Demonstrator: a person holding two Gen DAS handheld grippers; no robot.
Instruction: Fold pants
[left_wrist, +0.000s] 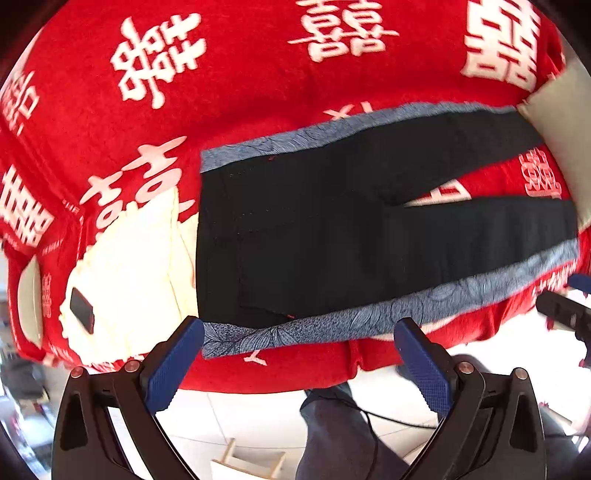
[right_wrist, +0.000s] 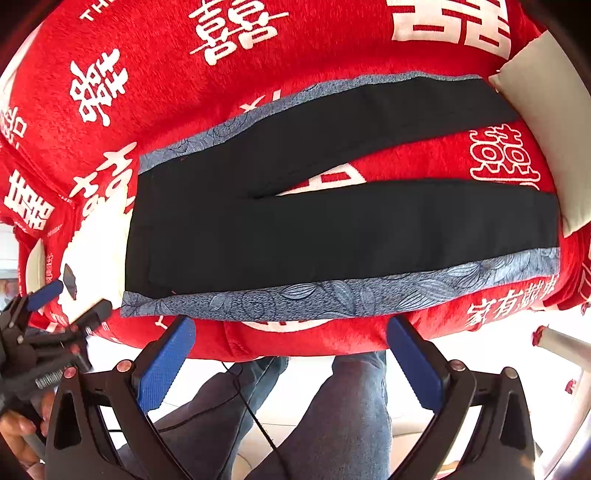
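Left gripper (left_wrist: 299, 332): jaws wide apart, empty; blue pads (left_wrist: 173, 365) poised just off the near edge of the pants (left_wrist: 295, 229), left pad tip near the waistband's near corner; contact not discernible. Also seen at the left edge of the right view, held in a hand (right_wrist: 14, 435).

Right gripper (right_wrist: 291, 328): jaws wide apart, empty; hovering at the blanket's near edge, just short of the pants' near blue stripe (right_wrist: 332, 295).

Pants: black, blue patterned side stripes, spread flat on red blanket (left_wrist: 229, 74); waist left, legs splayed rightward in a V.

White patch (left_wrist: 133, 266) left of waist, small dark item (left_wrist: 82, 309) on it.

Pale cushion (right_wrist: 554, 122) at far right.

Person's legs (right_wrist: 343, 417) below, on tiled floor.
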